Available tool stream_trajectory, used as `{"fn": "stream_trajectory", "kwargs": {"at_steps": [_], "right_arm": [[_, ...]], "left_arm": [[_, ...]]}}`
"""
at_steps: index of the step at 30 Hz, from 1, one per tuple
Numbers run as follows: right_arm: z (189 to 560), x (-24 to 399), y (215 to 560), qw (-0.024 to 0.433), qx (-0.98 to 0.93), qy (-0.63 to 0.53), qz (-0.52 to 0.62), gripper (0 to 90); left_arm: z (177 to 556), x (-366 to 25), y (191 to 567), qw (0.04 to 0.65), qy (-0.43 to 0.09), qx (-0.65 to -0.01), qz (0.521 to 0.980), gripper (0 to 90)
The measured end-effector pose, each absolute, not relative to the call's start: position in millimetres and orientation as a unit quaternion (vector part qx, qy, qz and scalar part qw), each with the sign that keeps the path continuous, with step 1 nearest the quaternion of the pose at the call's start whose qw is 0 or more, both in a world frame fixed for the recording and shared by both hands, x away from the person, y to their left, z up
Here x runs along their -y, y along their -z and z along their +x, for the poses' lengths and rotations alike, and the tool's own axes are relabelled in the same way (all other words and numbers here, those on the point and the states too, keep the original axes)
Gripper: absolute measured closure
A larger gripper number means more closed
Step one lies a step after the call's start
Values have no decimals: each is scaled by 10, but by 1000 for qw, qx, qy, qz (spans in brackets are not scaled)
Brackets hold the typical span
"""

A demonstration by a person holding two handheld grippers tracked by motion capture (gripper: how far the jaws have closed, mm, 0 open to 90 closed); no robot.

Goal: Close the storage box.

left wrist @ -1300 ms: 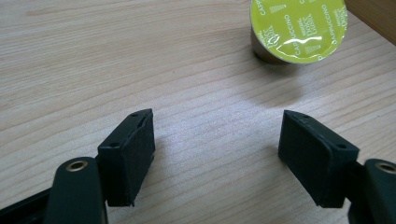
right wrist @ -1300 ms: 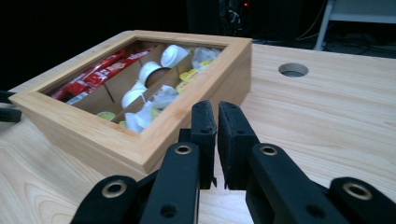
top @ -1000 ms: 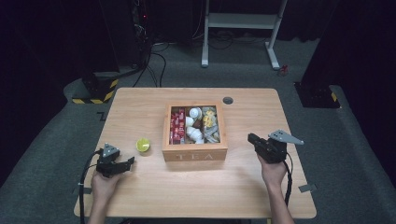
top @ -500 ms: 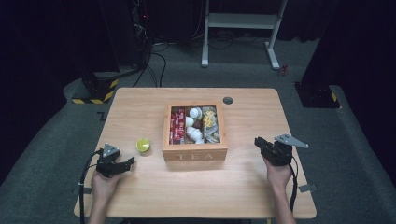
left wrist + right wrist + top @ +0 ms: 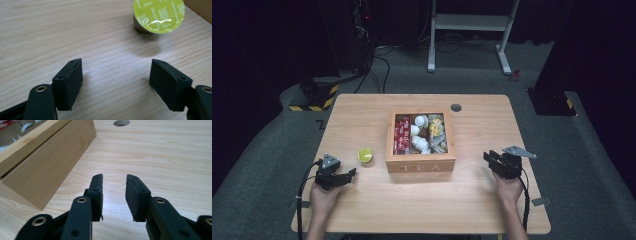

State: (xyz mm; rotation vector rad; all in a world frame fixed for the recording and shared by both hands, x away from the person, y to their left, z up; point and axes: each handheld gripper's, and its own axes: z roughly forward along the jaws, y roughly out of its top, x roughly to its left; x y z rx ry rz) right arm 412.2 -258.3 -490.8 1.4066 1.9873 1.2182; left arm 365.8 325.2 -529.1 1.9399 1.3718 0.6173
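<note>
Your left gripper (image 5: pixel 343 176) is sitting low on the bench (image 5: pixel 362 115) near its front left corner, jaws spread wide with nothing but bare wood between them. In the left gripper view the lime-green capsule (image 5: pixel 158 15) is just ahead of those jaws and a bit off to the right, standing apart from them, foil lid up with "cappuccino" printed around the rim. From the high view that same capsule (image 5: pixel 365 155) is just left of the wooden tea box (image 5: pixel 420 164), close to it but not touching as far as I can tell.

Your right gripper (image 5: pixel 495 160) is on the other side of the box, near the bench's right edge, with the grey 3-cornered plate on top. Its jaws have just been opening and now stand at a narrow-ish gap, nothing between them, just bench. In the right gripper view (image 5: pixel 114 196) the box's side wall (image 5: pixel 47 167) runs along the left of the jaws, and the round cable hole (image 5: pixel 121 122) in the bench is up ahead.

The box is open, "TEA" on its front, with red packets in the left compartment and white pods and yellowish bits in the others.
</note>
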Motion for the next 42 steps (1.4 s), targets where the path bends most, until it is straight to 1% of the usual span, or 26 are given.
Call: {"fn": "stream_trajectory", "kwargs": {"at_steps": [1,5,11,20,27,31,42], "right_arm": [[4122,2583,4908,208,-714,-438,505,666],[4156,2575,4956,203,-722,-421,510,595],[4203,2600,5058,218,-731,-384,520,543],[4235,2559,5181,239,-738,-349,526,511],[4239,2504,5222,251,-747,-317,527,448],[4255,2534,5224,240,-743,-321,536,399],[4256,2531,5227,241,-744,-320,535,391]], "left_arm": [[3658,-3252,5291,337,-237,-526,744,272],[3657,-3252,5291,337,-237,-526,744,273],[3657,-3252,5291,337,-237,-526,744,272],[3657,-3252,5291,337,-237,-526,744,272],[3657,-3250,5293,337,-238,-526,744,272],[3658,-3249,5292,336,-239,-526,744,272],[3657,-3246,5291,336,-238,-526,744,273]]}}
